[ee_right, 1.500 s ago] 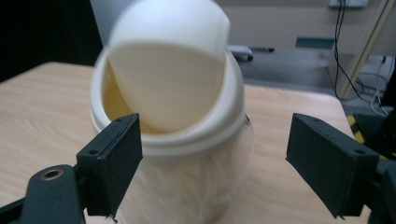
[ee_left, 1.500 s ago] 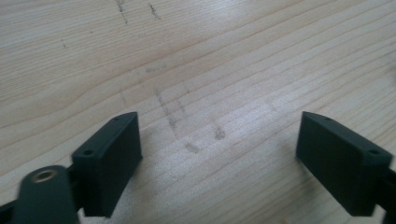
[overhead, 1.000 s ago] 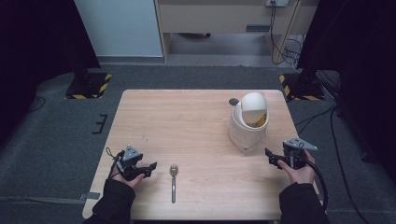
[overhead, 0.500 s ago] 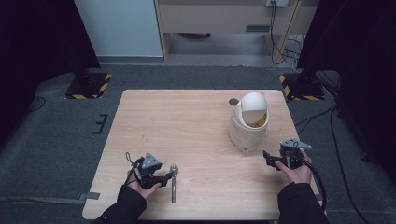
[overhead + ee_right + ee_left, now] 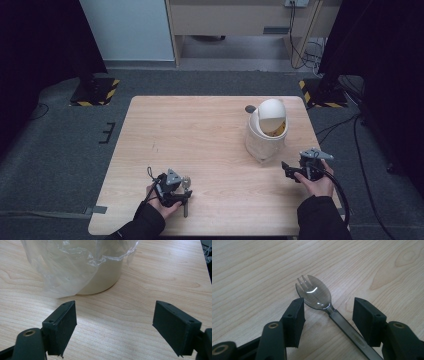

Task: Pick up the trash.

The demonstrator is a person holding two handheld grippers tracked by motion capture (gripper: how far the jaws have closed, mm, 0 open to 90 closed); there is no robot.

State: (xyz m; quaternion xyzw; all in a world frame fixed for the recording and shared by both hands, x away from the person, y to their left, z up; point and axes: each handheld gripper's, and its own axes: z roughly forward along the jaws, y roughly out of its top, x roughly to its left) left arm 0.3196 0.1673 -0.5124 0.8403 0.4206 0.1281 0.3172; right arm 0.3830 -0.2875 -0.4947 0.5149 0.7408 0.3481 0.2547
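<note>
While the left gripper [image 5: 328, 312] hangs low with jaws spread either side of a smoky translucent plastic spork [image 5: 317, 293] lying flat near the wooden table's [image 5: 200, 130] front edge, the right gripper [image 5: 113, 327] gapes wide before a cream domed bin [image 5: 266, 129], its crinkled clear liner [image 5: 75, 262] perhaps brushing the tabletop; bare grain stretches between them.

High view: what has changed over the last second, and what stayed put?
The left gripper moved right along the near edge to the spork; its open jaws now stand either side of the handle, not yet closed. The right gripper shifted slightly nearer the person, jaws open and empty. The spork, the lined bin and the table stayed as they were.
</note>
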